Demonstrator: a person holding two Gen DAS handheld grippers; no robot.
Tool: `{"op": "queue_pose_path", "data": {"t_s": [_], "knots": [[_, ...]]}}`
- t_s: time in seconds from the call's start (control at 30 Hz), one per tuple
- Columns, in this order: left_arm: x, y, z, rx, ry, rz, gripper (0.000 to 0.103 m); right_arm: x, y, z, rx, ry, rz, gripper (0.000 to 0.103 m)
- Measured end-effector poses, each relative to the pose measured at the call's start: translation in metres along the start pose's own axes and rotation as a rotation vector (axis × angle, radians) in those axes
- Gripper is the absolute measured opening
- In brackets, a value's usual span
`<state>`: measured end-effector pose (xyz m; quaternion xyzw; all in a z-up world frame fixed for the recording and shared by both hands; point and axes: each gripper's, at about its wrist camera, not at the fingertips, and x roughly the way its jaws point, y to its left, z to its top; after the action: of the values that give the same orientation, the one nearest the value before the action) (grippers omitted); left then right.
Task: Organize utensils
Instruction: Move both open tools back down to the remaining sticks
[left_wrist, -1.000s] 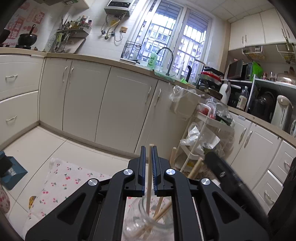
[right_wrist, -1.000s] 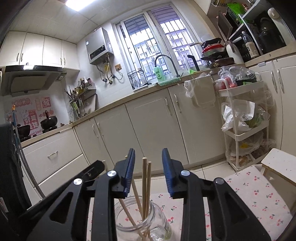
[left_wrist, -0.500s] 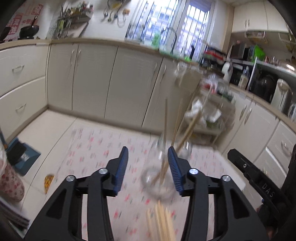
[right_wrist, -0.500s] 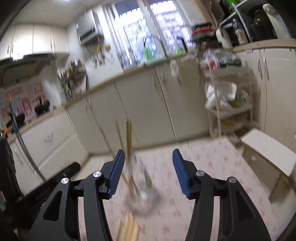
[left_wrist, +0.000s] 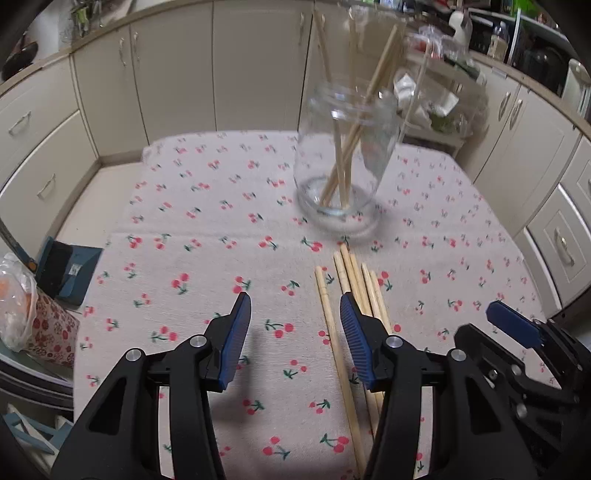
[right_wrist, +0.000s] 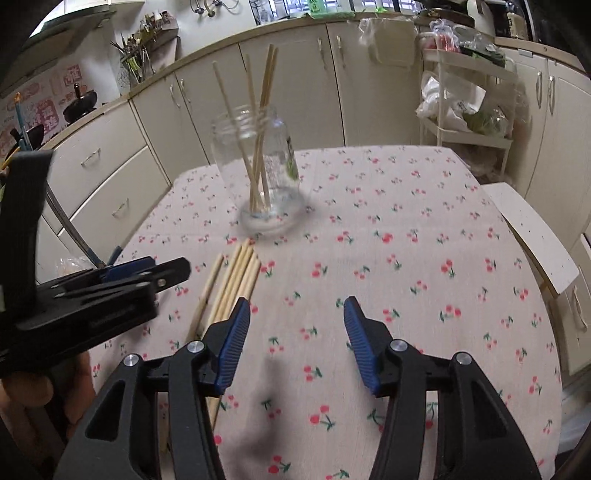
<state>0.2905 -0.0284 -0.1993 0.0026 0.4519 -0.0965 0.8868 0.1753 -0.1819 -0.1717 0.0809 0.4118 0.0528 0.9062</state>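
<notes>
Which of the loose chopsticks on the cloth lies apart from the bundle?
The single pale wooden chopstick on the bundle's left; the others lie packed together.

**Cherry-print table, jar and loose chopsticks**

A cherry-print cloth (left_wrist: 192, 266) covers the table (right_wrist: 424, 258). A glass jar (left_wrist: 345, 162) holding chopsticks stands at twelve o'clock. A bundle of loose chopsticks (left_wrist: 352, 295) lies flat just near of it.
</notes>
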Motion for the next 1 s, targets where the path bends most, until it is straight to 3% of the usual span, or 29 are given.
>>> {"op": "queue_pose_path", "data": {"t_s": [0.17,0.4,0.63,0.7,0.8,1.0], "knots": [[0.018,-0.002,0.003,0.012,0.053,0.040,0.048,0.004,-0.001,0.000,-0.002,0.016,0.000,0.052],[0.030,-0.011,0.005,0.080,0.065,0.064,0.047,0.013,0.000,-0.002,-0.010,0.044,-0.001,0.052],[0.027,-0.004,0.008,0.100,0.079,0.037,0.022,0.021,0.015,0.004,-0.053,0.052,0.023,0.050],[0.027,-0.001,0.009,0.101,0.083,0.030,0.020,0.028,0.022,0.007,-0.069,0.066,0.030,0.041],[0.027,-0.001,0.008,0.104,0.080,0.028,0.020,0.039,0.028,0.010,-0.081,0.091,0.023,0.037],[0.027,-0.001,0.006,0.107,0.074,0.027,0.020,0.049,0.032,0.011,-0.102,0.116,0.027,0.036]]}}
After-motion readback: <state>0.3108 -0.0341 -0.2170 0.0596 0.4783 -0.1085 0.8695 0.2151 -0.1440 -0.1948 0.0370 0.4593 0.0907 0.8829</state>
